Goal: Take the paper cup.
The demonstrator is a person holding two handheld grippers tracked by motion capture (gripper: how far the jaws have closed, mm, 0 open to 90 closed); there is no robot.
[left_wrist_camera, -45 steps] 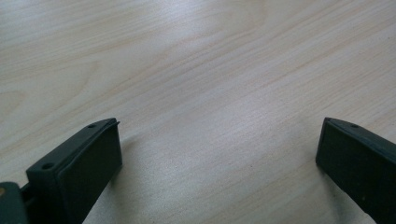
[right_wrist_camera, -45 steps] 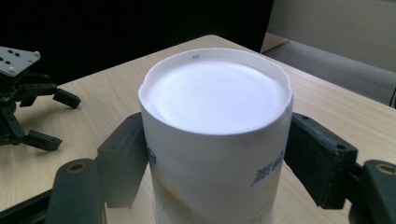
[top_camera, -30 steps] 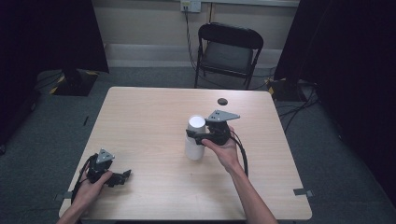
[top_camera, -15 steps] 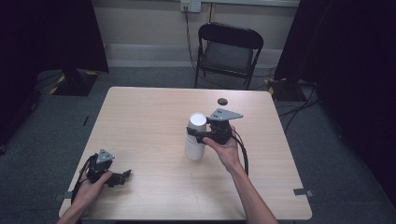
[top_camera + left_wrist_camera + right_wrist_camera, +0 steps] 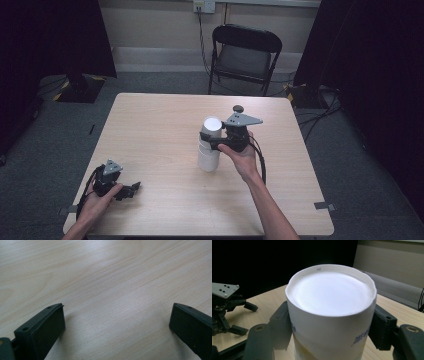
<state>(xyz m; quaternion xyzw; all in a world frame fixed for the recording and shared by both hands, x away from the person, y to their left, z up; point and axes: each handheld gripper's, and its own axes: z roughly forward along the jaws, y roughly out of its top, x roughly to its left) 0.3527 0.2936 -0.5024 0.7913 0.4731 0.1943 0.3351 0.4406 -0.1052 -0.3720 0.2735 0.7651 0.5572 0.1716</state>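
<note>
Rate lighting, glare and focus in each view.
High view: dim room, dark curtains, a soft sheen on the table beside the white cup stack. Left gripper view: a pale glare band across the wood, the near jaws slightly soft. Right gripper view: the cup stack's top is bright, almost blown out; the background is black.

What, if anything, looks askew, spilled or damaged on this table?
Nothing stands out. The stack of white paper cups stands upside down on the light wooden table, bottom up, with the right gripper clamped on its sides. No spill or dent shows. The left gripper rests open near the table's edge.
</note>
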